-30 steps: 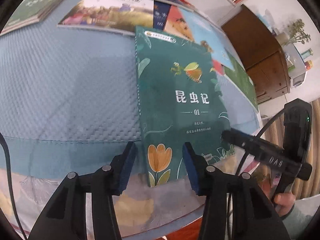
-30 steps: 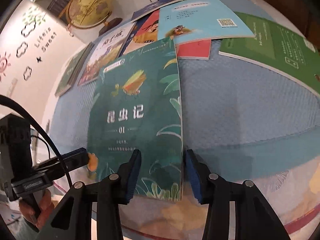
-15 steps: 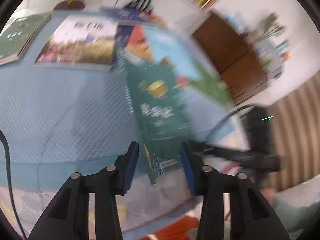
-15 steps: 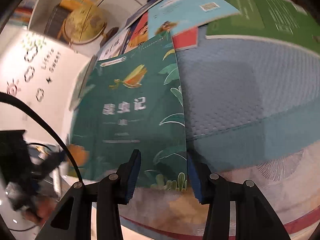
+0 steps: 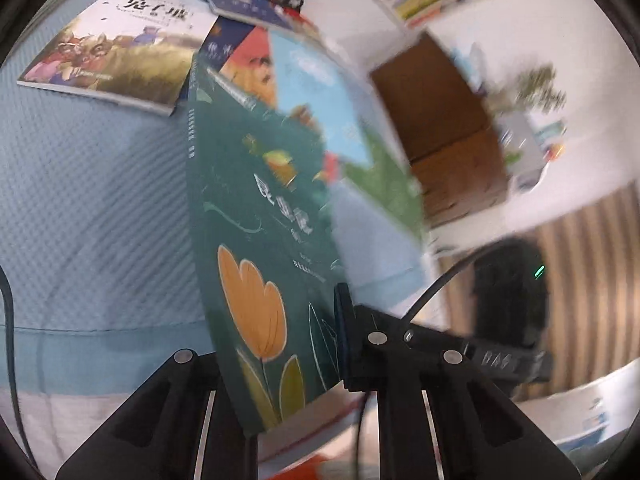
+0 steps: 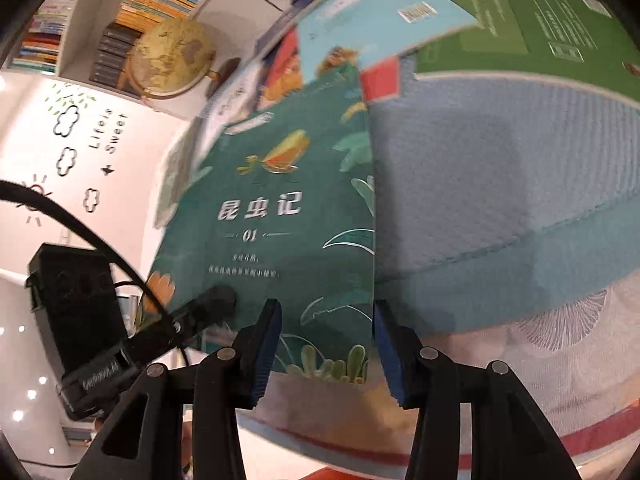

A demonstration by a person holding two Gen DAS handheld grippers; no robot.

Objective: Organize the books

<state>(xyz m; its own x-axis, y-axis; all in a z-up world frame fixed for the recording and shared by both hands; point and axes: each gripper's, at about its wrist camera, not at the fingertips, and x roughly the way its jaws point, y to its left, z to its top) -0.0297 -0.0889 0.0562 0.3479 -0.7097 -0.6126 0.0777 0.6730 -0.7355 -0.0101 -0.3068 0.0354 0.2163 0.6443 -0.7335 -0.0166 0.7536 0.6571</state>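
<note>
Green book: dark green cover with an orange tulip at its near corner; its near end is lifted off the blue cloth and tilted, while its far end still reaches in among the other books.
Left gripper: clamped on the book's near left corner, having just closed; the cover passes between the fingers and hides most of the left one, and the right pad presses on the front of the cover.
Right gripper: jaws parted and just widened, straddling the book's near right corner; the book's right edge runs down just beside the right pad, and neither pad presses on the cover.
Other books: a picture book lies flat at the far left of the cloth; a light blue one and a bright green one lie along the far edge, overlapping.
Globe: on the shelf beyond the far edge, seen from the right wrist.
Blur: the left wrist view is smeared on its right side.
</note>
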